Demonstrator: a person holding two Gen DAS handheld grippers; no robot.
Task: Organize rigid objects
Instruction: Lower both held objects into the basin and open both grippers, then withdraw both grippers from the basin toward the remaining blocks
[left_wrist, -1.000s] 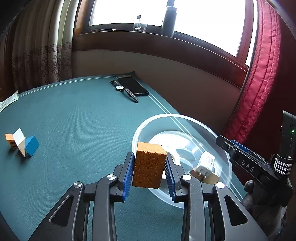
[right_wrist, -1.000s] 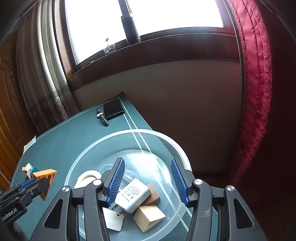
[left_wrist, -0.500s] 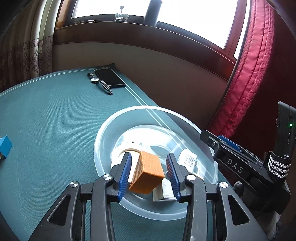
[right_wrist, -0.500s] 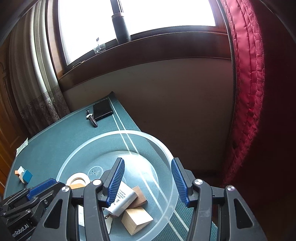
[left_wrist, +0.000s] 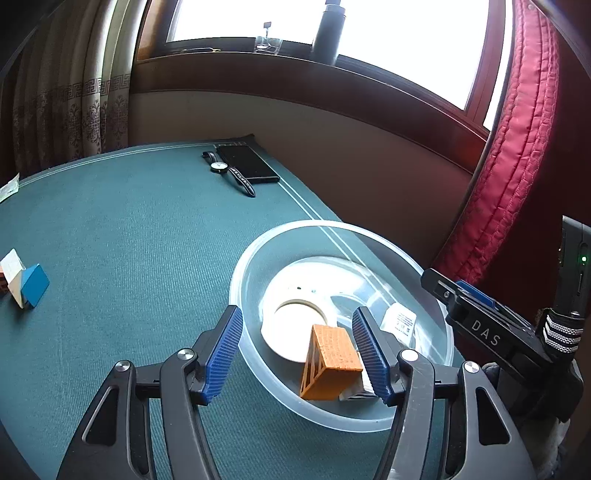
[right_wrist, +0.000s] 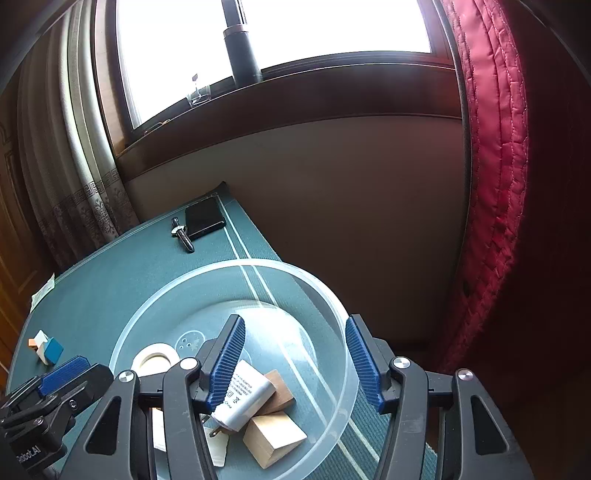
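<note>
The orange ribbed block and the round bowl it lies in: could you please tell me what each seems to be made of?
Orange ribbed block: probably 3D-printed plastic, matte, judging by its fine layered lines and open internal ribs. Round bowl: clear plastic, glossy; the table's stripes show through its wall, though glass cannot be ruled out.

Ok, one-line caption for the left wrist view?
Open left gripper above the clear bowl, orange block lying inside beside the tape roll.
</note>
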